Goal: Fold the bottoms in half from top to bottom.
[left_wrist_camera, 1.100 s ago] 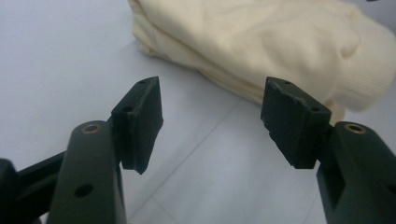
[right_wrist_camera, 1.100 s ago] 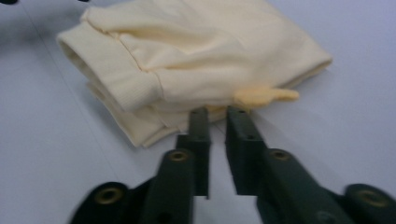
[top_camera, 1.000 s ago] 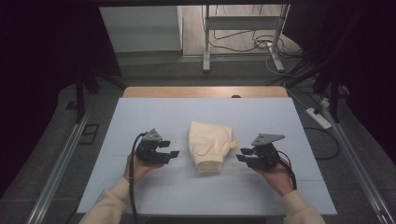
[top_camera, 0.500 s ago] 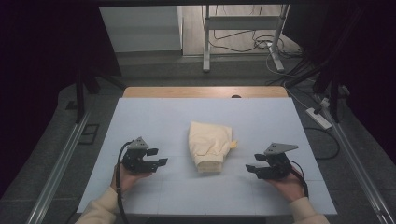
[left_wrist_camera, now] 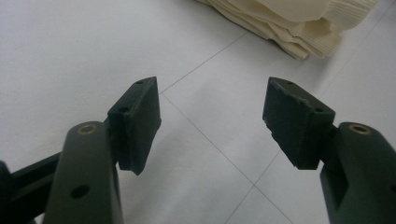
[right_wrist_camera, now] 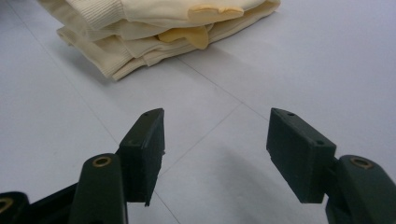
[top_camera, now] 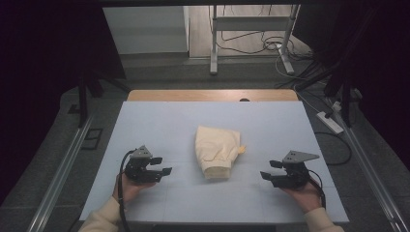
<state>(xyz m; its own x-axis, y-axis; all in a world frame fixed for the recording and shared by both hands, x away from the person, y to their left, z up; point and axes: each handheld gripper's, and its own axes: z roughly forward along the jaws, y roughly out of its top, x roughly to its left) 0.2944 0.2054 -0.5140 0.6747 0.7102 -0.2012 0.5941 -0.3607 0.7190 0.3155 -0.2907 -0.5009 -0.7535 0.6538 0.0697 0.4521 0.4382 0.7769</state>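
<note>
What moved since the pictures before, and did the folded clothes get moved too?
Both grippers, left and right, pulled away from the folded cream garment toward the table's near edge and outward. The right one's jaws have just been opening, nothing between them. The garment stayed put.

A pale blue table (top_camera: 159, 121) bears one folded cream garment (top_camera: 216, 150), seemingly knitted.

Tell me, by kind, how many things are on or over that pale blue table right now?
Folded cream garment: 1
Hand-held grippers: 2, the left gripper and the right gripper, both open and empty, one on each side of the garment
Total: 3, all over the pale blue table
</note>
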